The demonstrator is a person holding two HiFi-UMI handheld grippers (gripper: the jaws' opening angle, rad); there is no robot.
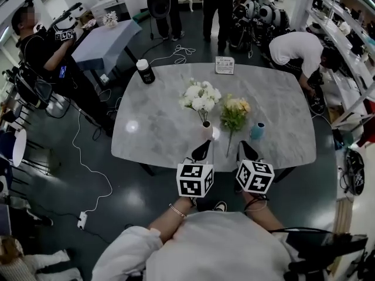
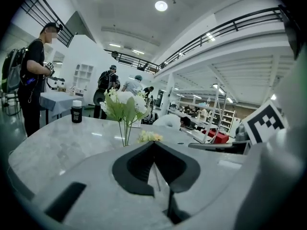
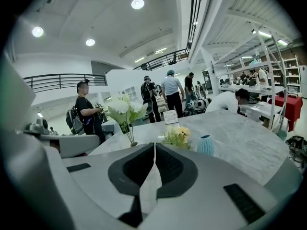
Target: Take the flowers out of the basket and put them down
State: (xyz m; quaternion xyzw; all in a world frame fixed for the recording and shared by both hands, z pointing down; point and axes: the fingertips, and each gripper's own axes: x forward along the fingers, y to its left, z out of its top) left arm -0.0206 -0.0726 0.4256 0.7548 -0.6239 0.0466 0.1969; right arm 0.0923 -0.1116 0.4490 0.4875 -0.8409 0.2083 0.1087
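We hold both tongs at the near edge of the worktop [image 1: 152,139], on our side of the white flowers [image 1: 201,95]. The left tongs [image 1: 205,144] are closed with nothing between them. The right tongs [image 1: 242,144] are closed and empty too, to the right of the left pair.

The white flowers stand upright near the middle of the worktop, their stem foot just ahead of the left tongs. Left of them lies a wide run of bare marble out to the rounded edge. Right of them, close by, the yellow flowers [image 1: 234,113] lie flat, with the stem pointing toward us between the two tongs. A small blue vase [image 1: 257,131] stands just right of that stem, ahead of the right tongs.

Beyond the white flowers, to the left, a black bottle [image 1: 145,71] stands near the far edge. A card [image 1: 224,65] stands beyond them to the right. Past the far right corner a person [image 1: 296,48] bends over. A white cable [image 1: 88,168] trails on the floor, left of the white flowers and off the worktop.
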